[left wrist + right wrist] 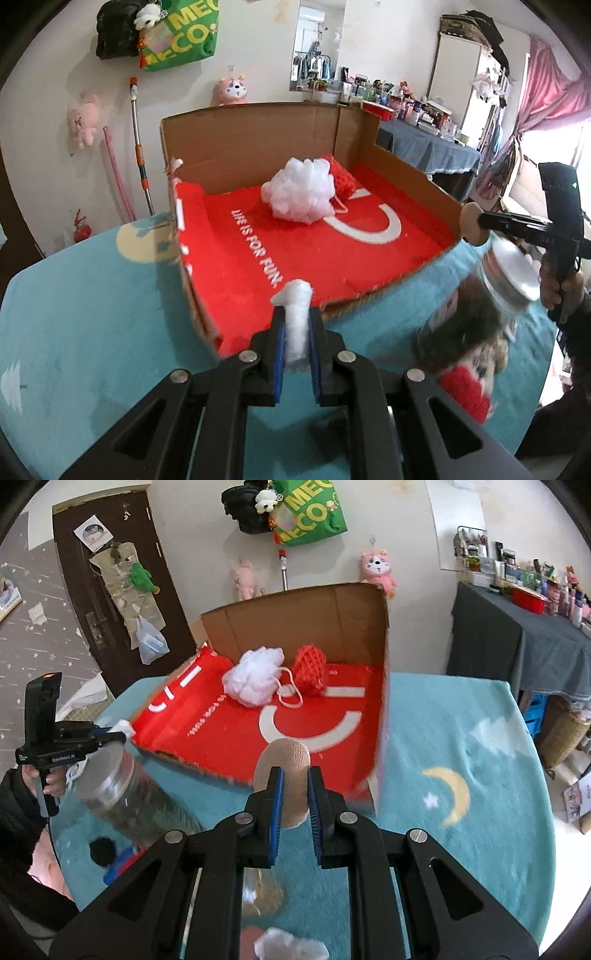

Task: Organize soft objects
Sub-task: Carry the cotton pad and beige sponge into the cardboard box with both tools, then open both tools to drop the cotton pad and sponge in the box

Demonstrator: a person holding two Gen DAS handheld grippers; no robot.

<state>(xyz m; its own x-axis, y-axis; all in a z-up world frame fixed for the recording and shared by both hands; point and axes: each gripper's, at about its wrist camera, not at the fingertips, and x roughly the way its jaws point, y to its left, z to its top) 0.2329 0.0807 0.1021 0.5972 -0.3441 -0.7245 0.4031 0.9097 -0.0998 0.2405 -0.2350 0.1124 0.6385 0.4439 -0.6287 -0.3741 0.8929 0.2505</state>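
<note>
A cardboard box [258, 136] lined with red cloth [295, 251] stands on the teal blanket; it also shows in the right wrist view [295, 620]. Inside lie a white mesh pouf [299, 190] and a red knitted piece [343, 173], seen again as pouf [255, 677] and red piece [310, 668]. My left gripper [297, 332] is shut on a white fluffy roll [297, 317] at the box's near edge. My right gripper [295, 794] is shut on a beige round sponge [284, 771] just before the box's front edge; it appears in the left wrist view [471, 223].
A clear jar with a white lid [491, 295] lies on the teal blanket [92, 295] near a doll with red clothes [469, 384]. The jar shows in the right wrist view [122, 782]. A white fluffy piece [288, 945] lies below my right gripper. A cluttered table [517, 627] stands behind.
</note>
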